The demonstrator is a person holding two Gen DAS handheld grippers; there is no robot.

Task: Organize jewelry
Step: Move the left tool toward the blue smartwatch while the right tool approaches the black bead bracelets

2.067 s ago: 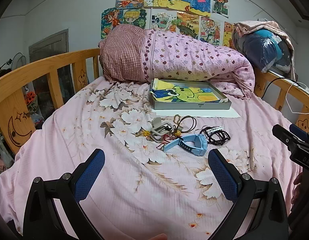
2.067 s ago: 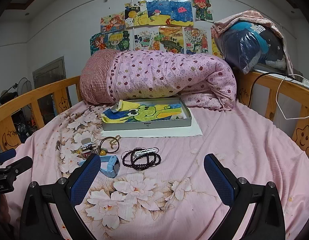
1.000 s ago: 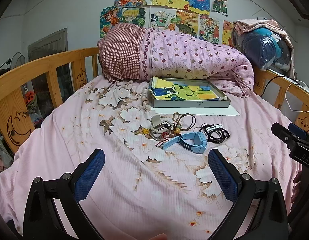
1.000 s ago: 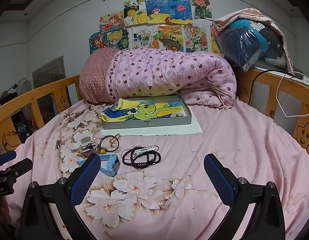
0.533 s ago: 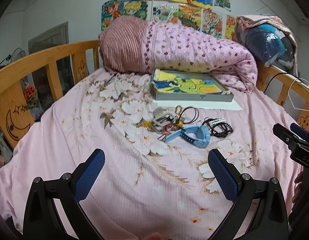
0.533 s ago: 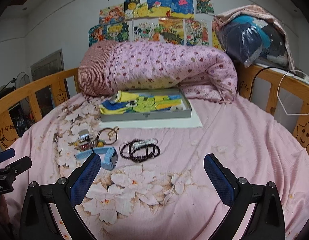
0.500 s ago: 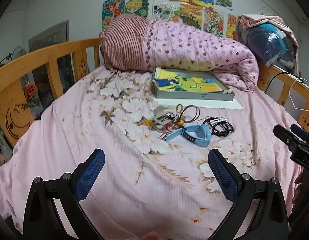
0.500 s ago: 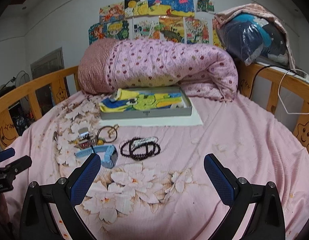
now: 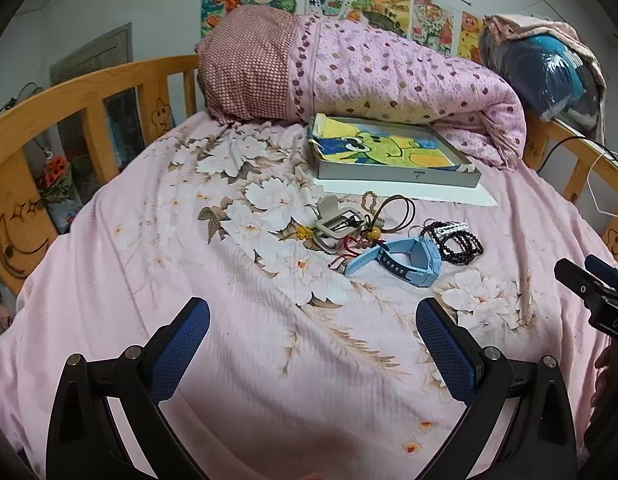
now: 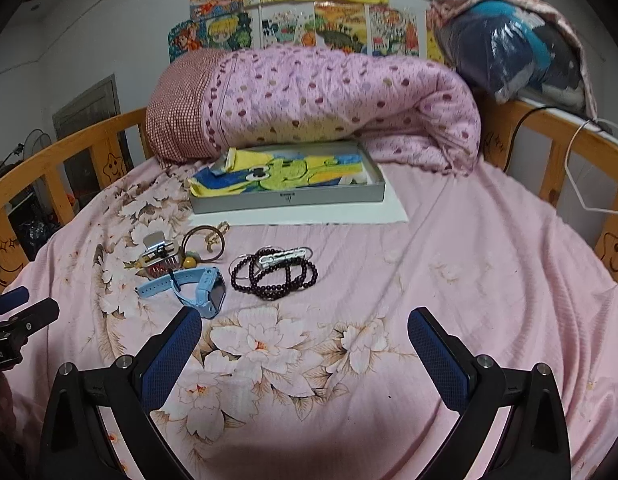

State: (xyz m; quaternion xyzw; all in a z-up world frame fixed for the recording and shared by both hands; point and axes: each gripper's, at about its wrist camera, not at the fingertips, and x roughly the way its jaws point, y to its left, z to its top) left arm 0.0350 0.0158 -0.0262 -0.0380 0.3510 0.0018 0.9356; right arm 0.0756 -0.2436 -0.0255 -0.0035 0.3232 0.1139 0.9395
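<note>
Jewelry lies in a small pile on the pink floral bedsheet. A light blue watch (image 9: pixel 405 260) (image 10: pixel 197 286) lies nearest. A dark bead bracelet (image 9: pixel 457 242) (image 10: pixel 275 272) with a white clip lies to its right. A brown cord necklace (image 9: pixel 389 210) (image 10: pixel 205 242) and a small clear case (image 9: pixel 337 226) (image 10: pixel 159 258) lie behind the watch. A grey shallow box (image 9: pixel 397 174) (image 10: pixel 289 198) lined with a cartoon picture stands behind them. My left gripper (image 9: pixel 313 334) and my right gripper (image 10: pixel 305 336) are open and empty, short of the pile.
A rolled pink dotted quilt (image 10: pixel 329 104) lies behind the box. Wooden bed rails (image 9: pixel 69 92) (image 10: pixel 557 136) run along both sides. A white sheet (image 10: pixel 309 216) lies under the box. A bagged bundle (image 10: pixel 513 48) sits at the back right.
Both grippers have moved forward and tilted down toward the jewelry, which now looks nearer. Both stay open and empty.
</note>
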